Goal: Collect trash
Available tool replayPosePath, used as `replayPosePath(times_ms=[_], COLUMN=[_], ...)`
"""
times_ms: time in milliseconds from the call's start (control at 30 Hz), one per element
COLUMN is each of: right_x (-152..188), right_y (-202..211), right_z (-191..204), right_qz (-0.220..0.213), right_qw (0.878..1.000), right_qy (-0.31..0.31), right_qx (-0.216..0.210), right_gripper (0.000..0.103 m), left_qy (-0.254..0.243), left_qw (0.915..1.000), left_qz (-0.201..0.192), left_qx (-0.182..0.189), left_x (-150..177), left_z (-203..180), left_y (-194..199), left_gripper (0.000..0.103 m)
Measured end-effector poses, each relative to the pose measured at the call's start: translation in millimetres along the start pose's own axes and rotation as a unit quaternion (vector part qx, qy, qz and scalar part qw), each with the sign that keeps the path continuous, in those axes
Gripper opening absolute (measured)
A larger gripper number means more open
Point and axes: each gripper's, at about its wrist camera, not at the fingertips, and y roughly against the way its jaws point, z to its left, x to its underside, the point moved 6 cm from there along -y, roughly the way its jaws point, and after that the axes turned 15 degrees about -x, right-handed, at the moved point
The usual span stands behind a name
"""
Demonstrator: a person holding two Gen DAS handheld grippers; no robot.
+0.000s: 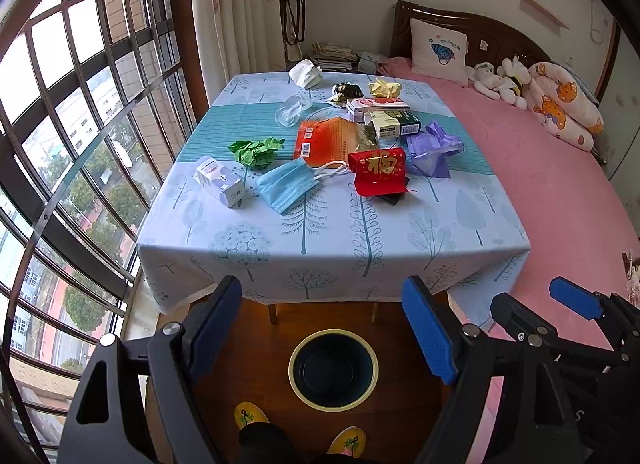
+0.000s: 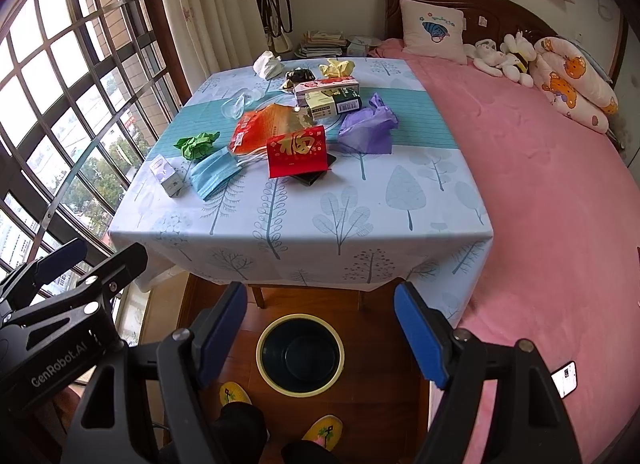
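A bedroom table point(image 1: 400, 240) holds crumpled paper, boxes and a soft blue mask point(image 1: 286, 186), far beyond both grippers point(image 1: 322, 328) point(image 2: 320, 330), whose jaws stand apart and empty

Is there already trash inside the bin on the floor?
No, the bin on the floor shows only its bare dark bottom, and the trash, like the blue face mask, lies on the table.

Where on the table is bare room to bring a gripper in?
The near strip of the table, between its front edge and the blue mask and red envelope, is bare. So is the near right corner, before the purple bag. The middle and far half are crowded.
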Motion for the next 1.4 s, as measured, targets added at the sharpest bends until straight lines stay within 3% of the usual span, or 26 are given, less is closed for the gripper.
replayPosePath(times_ms=[1400], right_x=[5.3], right_y=[3.3], right_z=[16.2], right_qz=[0.002], right_qw=[1.000], right_qy=[0.005], right_qx=[-0.003], right_gripper=[0.077], left_qy=[0.008], left_qw=[0.9999], left_qz=[-0.007], left_qx=[-0.008], left_x=[-0.7], left_z=[19.3], left_y=[15.5], left_gripper=[0.081])
